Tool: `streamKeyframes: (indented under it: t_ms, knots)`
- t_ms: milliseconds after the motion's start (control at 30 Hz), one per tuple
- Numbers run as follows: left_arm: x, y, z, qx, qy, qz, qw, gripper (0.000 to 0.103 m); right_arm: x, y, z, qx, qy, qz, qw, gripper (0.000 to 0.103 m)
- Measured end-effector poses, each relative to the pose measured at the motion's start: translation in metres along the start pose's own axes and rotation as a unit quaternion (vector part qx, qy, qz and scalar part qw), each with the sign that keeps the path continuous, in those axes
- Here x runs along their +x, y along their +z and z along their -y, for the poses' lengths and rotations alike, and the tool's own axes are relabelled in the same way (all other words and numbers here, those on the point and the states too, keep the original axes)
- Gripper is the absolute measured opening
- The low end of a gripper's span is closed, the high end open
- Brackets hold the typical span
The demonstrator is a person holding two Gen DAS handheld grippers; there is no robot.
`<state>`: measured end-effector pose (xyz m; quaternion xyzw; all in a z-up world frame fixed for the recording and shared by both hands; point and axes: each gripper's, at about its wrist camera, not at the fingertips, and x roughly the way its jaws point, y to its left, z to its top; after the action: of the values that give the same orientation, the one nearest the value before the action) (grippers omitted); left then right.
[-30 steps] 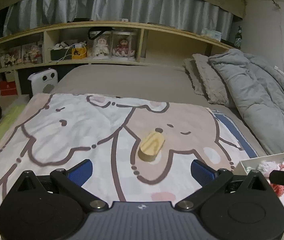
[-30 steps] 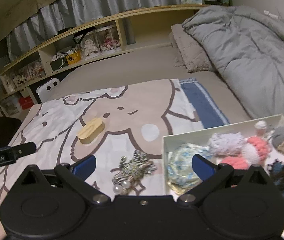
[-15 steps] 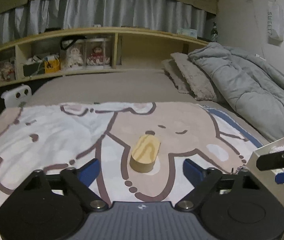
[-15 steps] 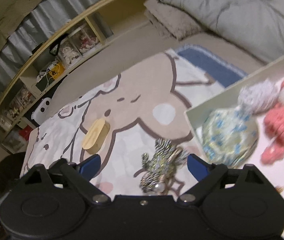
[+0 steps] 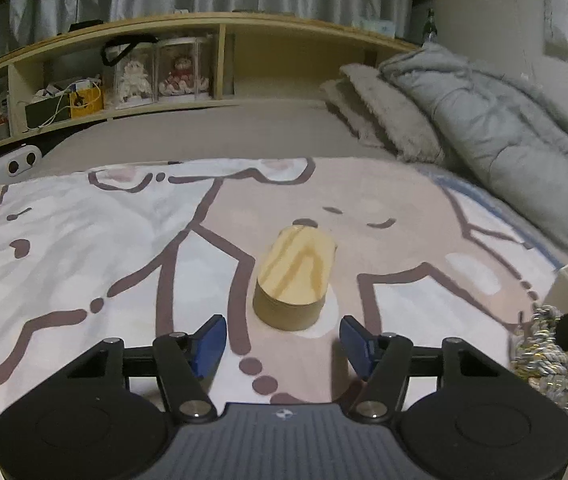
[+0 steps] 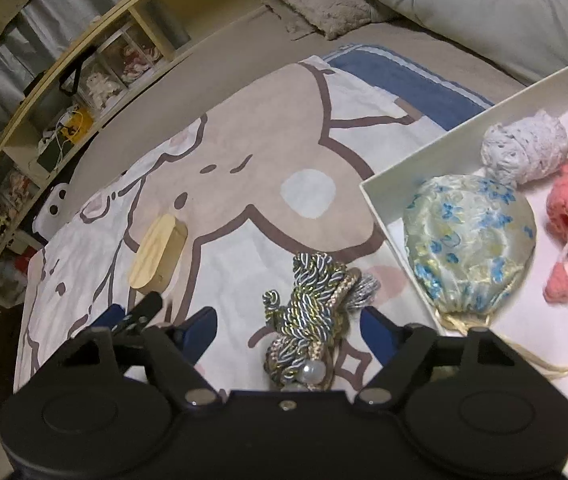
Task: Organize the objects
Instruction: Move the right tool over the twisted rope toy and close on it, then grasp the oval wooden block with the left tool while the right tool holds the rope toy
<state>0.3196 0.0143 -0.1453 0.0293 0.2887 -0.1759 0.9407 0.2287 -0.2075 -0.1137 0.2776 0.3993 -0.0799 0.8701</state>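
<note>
Nearer now — smooth oval wooden box [image 5: 294, 280], twisted cord bundle [image 6: 310, 312]

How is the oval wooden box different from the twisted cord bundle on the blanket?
The oval wooden box is rigid, smooth and plain pale wood; the twisted cord bundle is soft, rope-like and mixed blue, white and gold, with pearl beads at one end. The box lies ahead of the left gripper; the bundle lies between the right gripper's fingers, nearer the white tray. Both rest on the cartoon blanket, outside the tray.
</note>
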Motion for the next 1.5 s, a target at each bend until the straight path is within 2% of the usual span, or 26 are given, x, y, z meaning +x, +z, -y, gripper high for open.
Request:
streamKeyframes:
  t_ms: [133, 333, 467, 500, 633, 733, 900, 1067, 1167, 1400, 1500]
  knots:
    - [0.009, 0.008, -0.002, -0.020, -0.004, 0.022, 0.9996, 0.063, -0.001, -0.004, -0.005, 0.000, 0.006, -0.013, 1.000, 0.061]
    - [0.024, 0.009, -0.004, -0.048, -0.015, 0.015, 0.9986, 0.063, 0.009, -0.020, -0.014, -0.023, -0.022, -0.027, 0.999, 0.062]
    - [0.022, 0.010, -0.002, -0.045, -0.021, 0.023, 0.9985, 0.049, 0.022, -0.027, -0.010, -0.042, -0.039, -0.044, 0.997, 0.062]
    - [0.022, 0.010, -0.001, -0.042, -0.021, 0.024, 0.9986, 0.049, 0.024, -0.029, -0.011, -0.055, -0.042, -0.040, 0.997, 0.060]
    - [0.019, 0.009, 0.002, -0.040, -0.018, 0.024, 0.9987, 0.049, 0.026, -0.030, -0.009, -0.078, -0.048, -0.034, 0.995, 0.048]
    - [0.014, 0.007, 0.003, -0.046, -0.016, 0.013, 0.9987, 0.049, 0.024, -0.030, -0.009, -0.095, -0.033, -0.032, 0.994, 0.037]
    - [-0.002, 0.004, 0.002, -0.073, -0.018, -0.025, 0.9969, 0.049, 0.017, -0.030, -0.004, -0.109, -0.012, -0.042, 0.993, 0.035]
    - [-0.026, 0.000, 0.009, -0.066, -0.002, -0.069, 0.9954, 0.048, 0.004, -0.033, 0.006, -0.113, 0.007, -0.065, 0.991, 0.034]
    - [-0.044, -0.007, 0.013, -0.074, -0.007, -0.099, 0.9923, 0.048, -0.006, -0.035, 0.013, -0.123, 0.020, -0.079, 0.989, 0.034]
    - [-0.097, -0.025, 0.023, -0.059, 0.000, -0.163, 0.9848, 0.048, -0.033, -0.051, 0.016, -0.193, 0.036, -0.112, 0.974, 0.034]
    - [-0.117, -0.034, 0.024, -0.073, 0.003, -0.192, 0.9786, 0.048, -0.049, -0.058, 0.019, -0.215, 0.043, -0.120, 0.968, 0.034]
